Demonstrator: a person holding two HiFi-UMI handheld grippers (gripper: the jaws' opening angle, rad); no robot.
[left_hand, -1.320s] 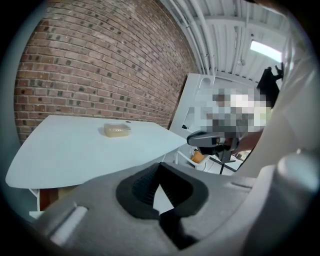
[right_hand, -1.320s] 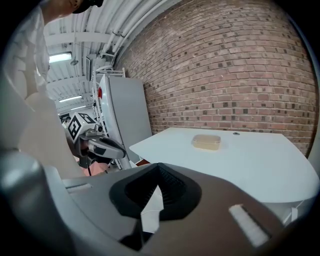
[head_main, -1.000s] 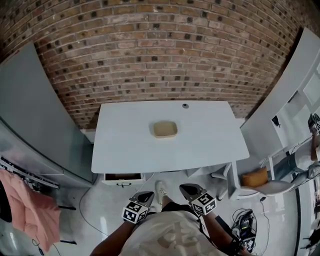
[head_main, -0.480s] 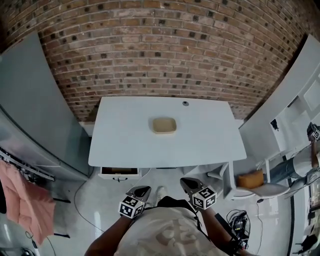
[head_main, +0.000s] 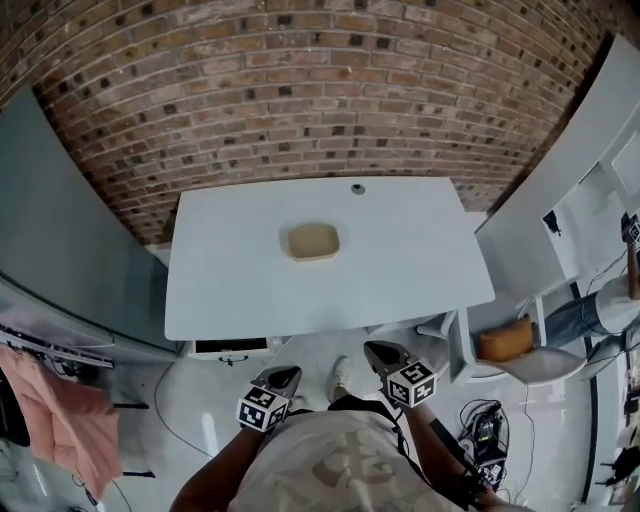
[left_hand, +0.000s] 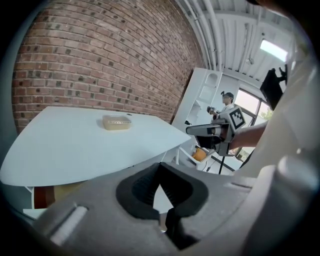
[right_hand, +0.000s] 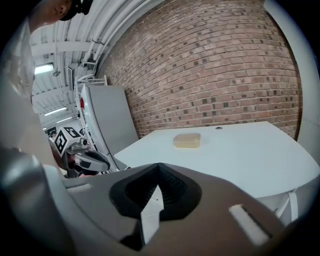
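The left tool (left_hand: 160, 212) is seen with its jaws brought together, pad against pad, and nothing is gripped between them. Only a small diamond-shaped opening is left above the seam. The right tool (right_hand: 150, 212) is closed in the same manner and is likewise empty. Nothing is touched by either one. Both are held close to the body, short of the near edge of the table (head_main: 410, 265) and over the floor, one to either side of that edge's middle. Each tool is caught at the side of the other's view.

A shallow tan container (head_main: 313, 241) is set on the table, well apart from both tools. It is placed slightly left of the middle and somewhat nearer the far edge than the near one. A small dark round fitting (head_main: 357, 188) is found at the far edge, a little to the right of the container. The far edge is backed by a brick wall (head_main: 300, 90).
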